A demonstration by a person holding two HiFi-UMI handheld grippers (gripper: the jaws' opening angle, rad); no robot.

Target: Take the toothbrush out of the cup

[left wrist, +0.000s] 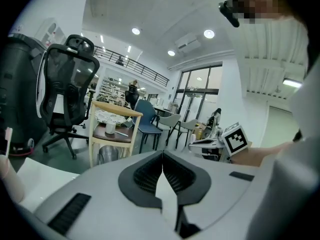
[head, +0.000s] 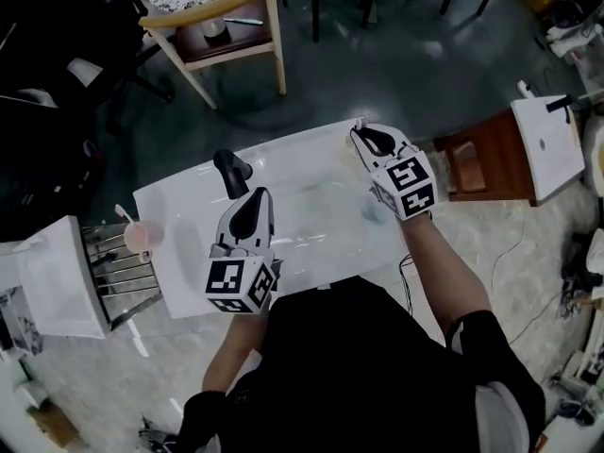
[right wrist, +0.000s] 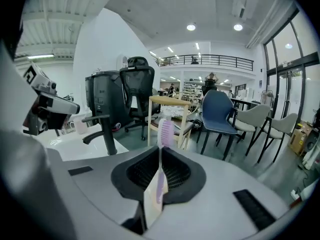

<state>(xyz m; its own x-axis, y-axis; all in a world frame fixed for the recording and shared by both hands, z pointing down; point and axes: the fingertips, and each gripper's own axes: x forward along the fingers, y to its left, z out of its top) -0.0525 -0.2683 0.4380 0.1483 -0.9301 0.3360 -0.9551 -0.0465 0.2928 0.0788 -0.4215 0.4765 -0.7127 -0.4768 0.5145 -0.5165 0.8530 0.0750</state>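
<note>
My right gripper is shut on a lilac toothbrush, which stands upright between the jaws with its bristle head on top. In the head view the right gripper hovers over the far right corner of the white washbasin. The pale pink cup stands on the basin's left rim, well away from the right gripper, and also shows as the small cup in the right gripper view. My left gripper hangs over the basin's near left part with its jaws shut and nothing between them.
A black faucet rises from the basin's far left edge. A metal rack stands left of the basin and a brown wooden stool to its right. A wooden chair carrying a small cup stands beyond the basin.
</note>
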